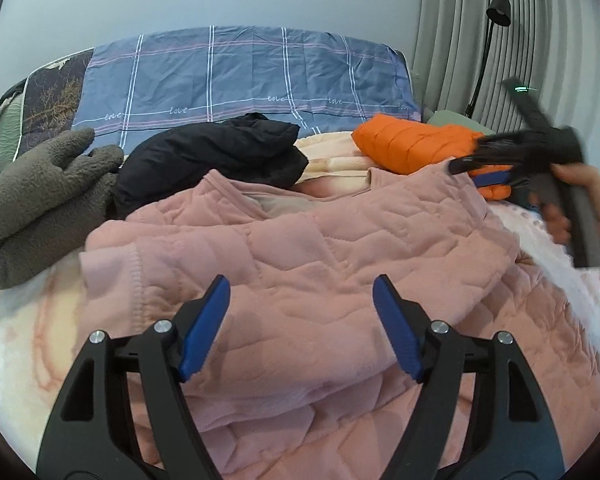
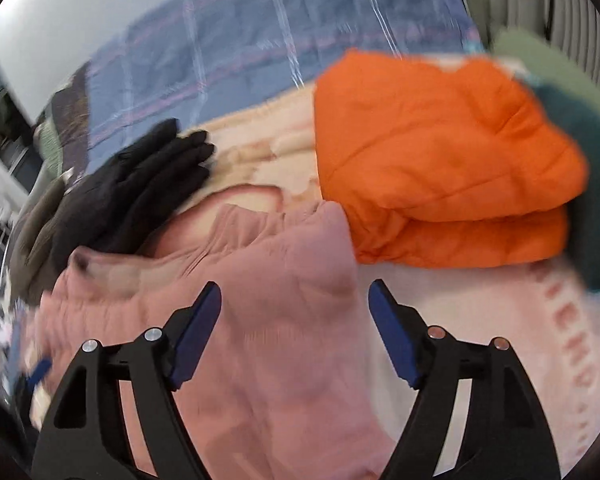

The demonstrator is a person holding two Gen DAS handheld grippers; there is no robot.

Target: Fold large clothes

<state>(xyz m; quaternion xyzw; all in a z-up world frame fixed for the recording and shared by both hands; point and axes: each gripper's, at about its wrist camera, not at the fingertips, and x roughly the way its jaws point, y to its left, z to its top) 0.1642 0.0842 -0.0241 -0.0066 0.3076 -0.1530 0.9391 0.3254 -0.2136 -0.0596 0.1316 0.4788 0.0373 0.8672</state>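
1. While it lies spread over the middle of the bed (image 1: 28, 344), the pink quilted top (image 1: 300, 248) has its neckline turned toward the head of the bed and one sleeve cuff folded across its front, on the left in the left wrist view.
2. Above the near part of that top hangs the left hand-held gripper (image 1: 302, 300), its blue-padded jaws standing wide apart with only fabric below them and nothing pinched.
3. Near the top's right shoulder, the right hand-held gripper (image 1: 476, 172) is gripped by a person's hand (image 1: 560, 208); it shows blurred in the left wrist view.
4. From its own camera the right hand-held gripper (image 2: 296, 300) has its jaws well spread and empty, over the edge where the pink quilted top (image 2: 260, 320) meets the pale blanket (image 2: 480, 340).
5. An orange puffer jacket (image 1: 412, 144), folded, rests toward the head of the bed, just beyond the top's right shoulder.
6. A black garment (image 1: 220, 148) sits bunched beyond the neckline, and a grey fleece garment (image 1: 40, 204) lies by the bed's left edge.
7. A blue checked quilt (image 1: 240, 76) runs along the head of the bed, against the wall.
8. Grey curtains (image 1: 460, 40) and a black lamp (image 1: 498, 10) stand at the far right corner.
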